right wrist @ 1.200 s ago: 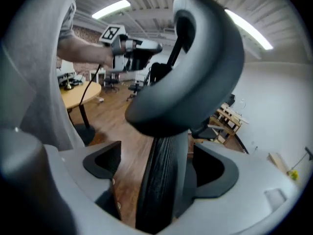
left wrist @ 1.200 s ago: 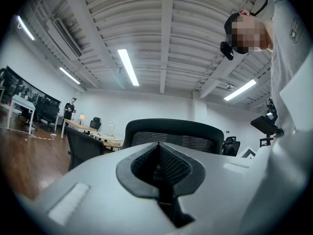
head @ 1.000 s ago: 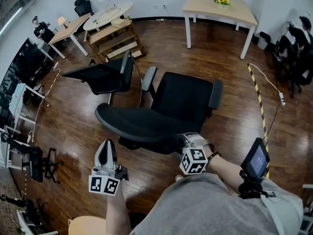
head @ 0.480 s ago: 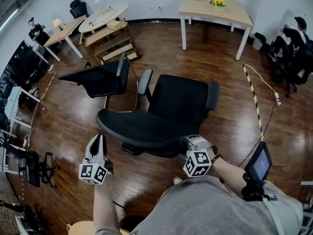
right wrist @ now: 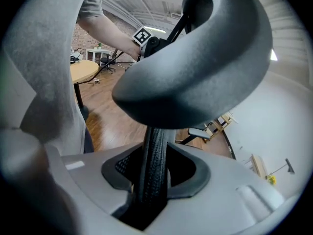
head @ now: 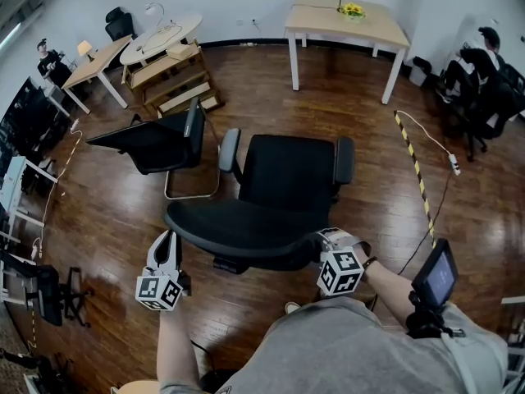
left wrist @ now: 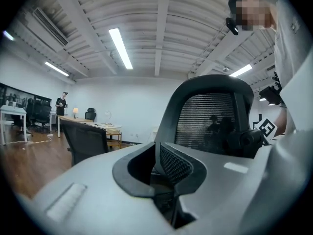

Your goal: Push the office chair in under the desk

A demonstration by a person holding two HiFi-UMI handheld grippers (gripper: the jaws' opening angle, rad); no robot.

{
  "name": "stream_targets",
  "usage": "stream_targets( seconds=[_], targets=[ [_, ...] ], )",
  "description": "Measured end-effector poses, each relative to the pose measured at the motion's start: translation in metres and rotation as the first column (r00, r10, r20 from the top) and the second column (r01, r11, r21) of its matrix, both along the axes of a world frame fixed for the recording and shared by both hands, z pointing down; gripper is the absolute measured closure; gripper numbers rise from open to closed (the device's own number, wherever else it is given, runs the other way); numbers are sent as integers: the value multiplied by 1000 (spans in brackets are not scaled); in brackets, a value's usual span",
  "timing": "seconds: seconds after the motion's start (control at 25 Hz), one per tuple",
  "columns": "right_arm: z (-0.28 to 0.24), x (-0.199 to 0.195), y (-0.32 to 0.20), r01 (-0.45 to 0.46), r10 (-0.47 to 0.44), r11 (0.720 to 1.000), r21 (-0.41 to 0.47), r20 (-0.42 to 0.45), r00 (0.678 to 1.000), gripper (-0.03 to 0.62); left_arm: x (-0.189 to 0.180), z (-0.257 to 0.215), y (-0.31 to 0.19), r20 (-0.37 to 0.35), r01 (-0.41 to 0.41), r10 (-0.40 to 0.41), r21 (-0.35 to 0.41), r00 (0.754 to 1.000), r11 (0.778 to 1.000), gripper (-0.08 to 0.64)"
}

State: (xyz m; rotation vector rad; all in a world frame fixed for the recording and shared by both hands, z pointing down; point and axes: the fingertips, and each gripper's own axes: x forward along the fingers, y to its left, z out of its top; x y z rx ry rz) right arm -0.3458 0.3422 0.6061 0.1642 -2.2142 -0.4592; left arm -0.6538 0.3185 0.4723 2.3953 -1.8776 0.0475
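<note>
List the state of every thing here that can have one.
desk: stands by the far wall, nothing pushed under it.
office chair: upright on open floor, well short of the desk.
left hand-held gripper: shut, empty, beside the chair's backrest.
right hand-held gripper: jaws opening slightly, backrest edge between them.

The left gripper (left wrist: 157, 163) points forward with its grey jaws closed together, the black pads meeting and nothing between them. Beyond the tips, a little to the right, rises the black mesh-backed office chair (left wrist: 210, 116), backrest upright. Farther ahead on the left stands a second black chair (left wrist: 90, 141), with a long pale wooden desk (left wrist: 78, 123) behind it. A person's pale shirt (left wrist: 293, 58) fills the right edge.
</note>
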Motion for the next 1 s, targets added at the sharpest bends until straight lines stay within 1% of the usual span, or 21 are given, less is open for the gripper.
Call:
stream_targets(
  seconds=[0.08, 0.12, 0.2, 0.24, 0.32, 0.36, 0.4, 0.44, 0.48, 0.52, 0.56, 0.6, 0.64, 0.68, 0.72, 0.8, 0.84, 0.88, 0.92, 1.0],
  targets=[
    [1, 10, 0, 8, -8, 1000, -5, -12, 1000, 451, 0, 4, 2, 14, 7, -6, -11, 1000, 1000, 551],
    [1, 14, 0, 13, -13, 1000, -8, -17, 1000, 451, -3, 7, 3, 33, 7, -6, -24, 999, 1000, 551],
    [0, 21, 0, 24, -24, 1000, -15, -26, 999, 451, -10, 18, 3, 97, -11, 17, -63, 995, 998, 546],
    [0, 24, 0, 29, -29, 999, -18, -29, 999, 451, -12, 25, 2, 138, -31, 43, -91, 989, 995, 537],
    [0, 29, 1, 38, -39, 999, -22, -33, 999, 449, -13, 40, -2, 227, -88, 125, -167, 966, 982, 498],
    [0, 31, 1, 43, -43, 999, -24, -35, 998, 449, -11, 48, -5, 271, -124, 180, -211, 946, 970, 461],
    [1, 32, 2, 47, -48, 999, -25, -36, 998, 449, -8, 56, -9, 317, -162, 242, -257, 917, 953, 427],
    [1, 33, 3, 51, -52, 998, -27, -36, 998, 449, -3, 64, -13, 364, -201, 308, -302, 879, 932, 391],
    [0, 34, 4, 55, -56, 998, -29, -36, 998, 449, 2, 70, -16, 405, -239, 373, -344, 835, 908, 349],
    [0, 34, 5, 59, -60, 998, -30, -35, 998, 449, 6, 73, -18, 434, -274, 433, -382, 790, 883, 325],
    [-1, 34, 7, 62, -63, 998, -31, -34, 997, 449, 9, 75, -20, 448, -305, 484, -414, 752, 858, 310],
    [-2, 34, 8, 65, -66, 997, -34, -34, 997, 449, 9, 75, -21, 453, -326, 522, -443, 723, 835, 306],
    [-3, 33, 10, 68, -69, 997, -37, -34, 997, 448, 7, 75, -21, 458, -338, 556, -475, 693, 813, 259],
    [-4, 33, 12, 72, -73, 997, -42, -36, 997, 448, 6, 79, -19, 470, -344, 594, -514, 653, 785, 244],
    [-4, 33, 14, 75, -77, 996, -49, -37, 996, 448, 7, 85, -16, 484, -348, 638, -560, 599, 752, 252],
    [-3, 33, 14, 80, -82, 995, -66, -40, 996, 448, 18, 102, -12, 498, -357, 719, -638, 484, 682, 252],
    [-1, 32, 14, 81, -85, 994, -78, -42, 996, 448, 24, 109, -11, 504, -361, 744, -659, 439, 659, 255],
    [0, 32, 14, 83, -87, 992, -91, -43, 995, 446, 30, 115, -12, 511, -367, 756, -667, 408, 648, 273],
    [0, 32, 15, 84, -89, 991, -106, -45, 995, 446, 35, 118, -13, 517, -373, 760, -666, 393, 646, 291],
    [-3, 36, 15, 89, -96, 987, -131, -49, 994, 446, 40, 116, -12, 521, -381, 760, -660, 389, 648, 284]
  ],
)
